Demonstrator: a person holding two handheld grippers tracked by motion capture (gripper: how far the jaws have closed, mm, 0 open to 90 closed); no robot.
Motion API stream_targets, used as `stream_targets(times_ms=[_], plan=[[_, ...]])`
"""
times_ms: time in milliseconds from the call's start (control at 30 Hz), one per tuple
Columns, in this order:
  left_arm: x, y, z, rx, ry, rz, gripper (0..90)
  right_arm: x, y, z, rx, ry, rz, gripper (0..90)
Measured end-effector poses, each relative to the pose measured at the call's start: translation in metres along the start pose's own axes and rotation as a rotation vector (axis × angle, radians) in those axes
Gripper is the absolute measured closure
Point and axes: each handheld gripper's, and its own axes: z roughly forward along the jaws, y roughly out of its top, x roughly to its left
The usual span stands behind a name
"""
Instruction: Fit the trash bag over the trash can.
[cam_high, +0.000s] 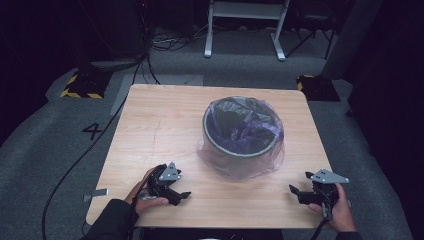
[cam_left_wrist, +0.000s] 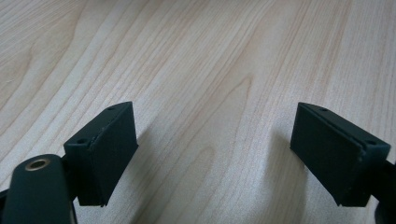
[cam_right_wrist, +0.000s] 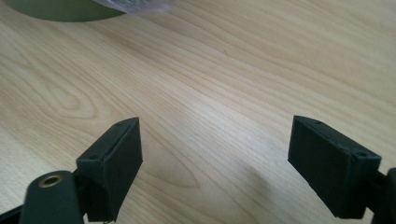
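The waste bin (cam_high: 243, 136), lined with a translucent purple bag (cam_high: 272, 160) draped over its rim, stands mid-counter (cam_high: 165, 125). The left claw (cam_high: 181, 195) and right claw (cam_high: 295, 191) rest near the front edge, both released and empty. The approach looks unstarted; next, each should reach for the bag's loose skirt.

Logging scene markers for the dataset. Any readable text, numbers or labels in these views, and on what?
"4": dark digit on the grey floor left of the table, at.
Yellow-and-black hazard stripes, no words, on the dark block on the floor at far left.
Nothing readable on the bin, its bag, the left gripper or the right gripper.
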Motion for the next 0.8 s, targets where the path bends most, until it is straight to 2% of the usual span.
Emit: stream_targets(times_ms=[100,200,300,433,500,800], plan=[[0.0,0.0,0.0,0.0,-0.003,0.003,14.2,-0.007,-0.006,-0.001,-0.004,-0.017,0.058,17.7],[0.0,0.0,0.0,0.001,-0.004,0.004,14.1,-0.011,-0.01,-0.001,0.0,-0.032,0.082,17.6],[0.0,0.0,0.0,0.0,-0.005,0.004,14.1,-0.013,-0.015,0.001,-0.004,-0.004,0.113,17.4],[0.0,0.0,0.0,0.0,-0.004,0.004,14.1,-0.013,-0.016,0.001,0.001,-0.014,0.114,17.6],[0.0,0.0,0.0,0.002,-0.004,0.002,14.1,-0.012,-0.016,0.003,0.029,-0.021,0.117,16.4],[0.0,0.0,0.0,0.001,-0.005,0.004,14.1,-0.014,-0.014,0.005,0.036,-0.021,0.117,13.8]])
